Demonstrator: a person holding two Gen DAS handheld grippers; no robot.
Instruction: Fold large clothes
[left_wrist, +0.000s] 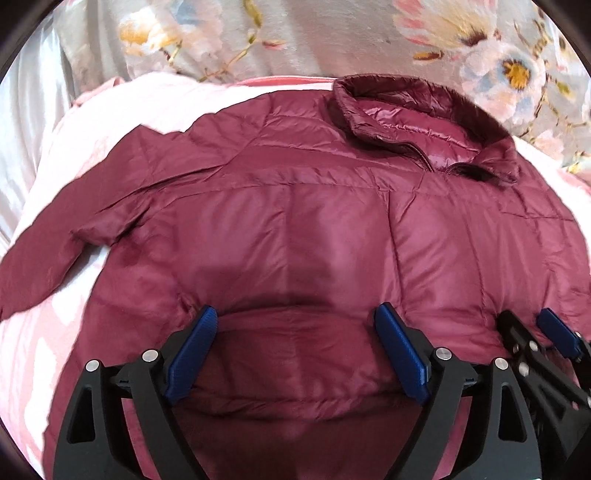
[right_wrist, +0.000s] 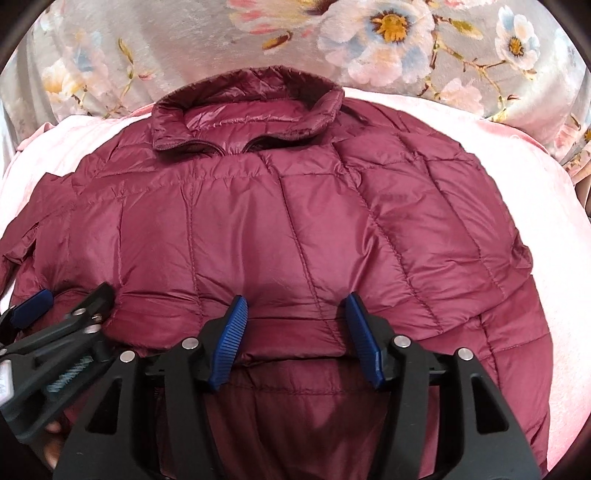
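Note:
A maroon quilted puffer jacket lies flat on a pink blanket, its collar at the far end and one sleeve stretched out to the left. Its near part is folded up over the body. My left gripper rests low on that folded edge, blue pads spread wide and the fabric lying loosely between them. My right gripper sits beside it on the same edge, jaws narrower, and a puffy ridge of jacket fills the gap and touches both pads. Each view shows the other gripper at its side edge.
The pink blanket surrounds the jacket on both sides. A grey floral cloth rises behind the collar. White fabric shows at the far left. A person's fingers hold the left tool at the lower left.

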